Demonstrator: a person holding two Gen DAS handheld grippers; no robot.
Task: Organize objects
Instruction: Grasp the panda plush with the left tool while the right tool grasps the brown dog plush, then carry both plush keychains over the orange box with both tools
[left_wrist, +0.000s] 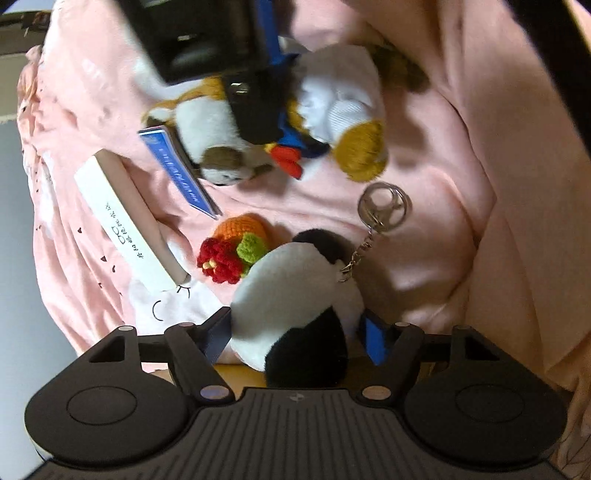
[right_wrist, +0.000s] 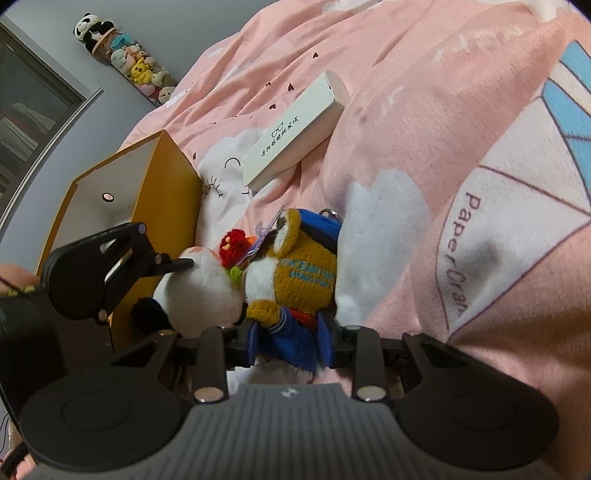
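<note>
My left gripper (left_wrist: 297, 338) is shut on a black-and-white panda plush (left_wrist: 295, 295) with a metal keyring (left_wrist: 384, 206); it also shows in the right wrist view (right_wrist: 199, 291), beside the yellow box. My right gripper (right_wrist: 288, 339) is shut on a brown plush in a blue sailor outfit (right_wrist: 295, 280), which also shows in the left wrist view (left_wrist: 280, 122) under the right gripper's body. A crocheted orange and red flower (left_wrist: 232, 247) lies between the plushes. A long white box (left_wrist: 125, 221) (right_wrist: 295, 133) and a blue booklet (left_wrist: 177, 170) lie on the pink bedding (left_wrist: 461, 147).
An open yellow box with a white inside (right_wrist: 122, 206) sits at the bed's edge, left of the panda. A tube of small plush toys (right_wrist: 129, 62) stands against the grey wall. Folds of the pink blanket (right_wrist: 461, 184) rise on the right.
</note>
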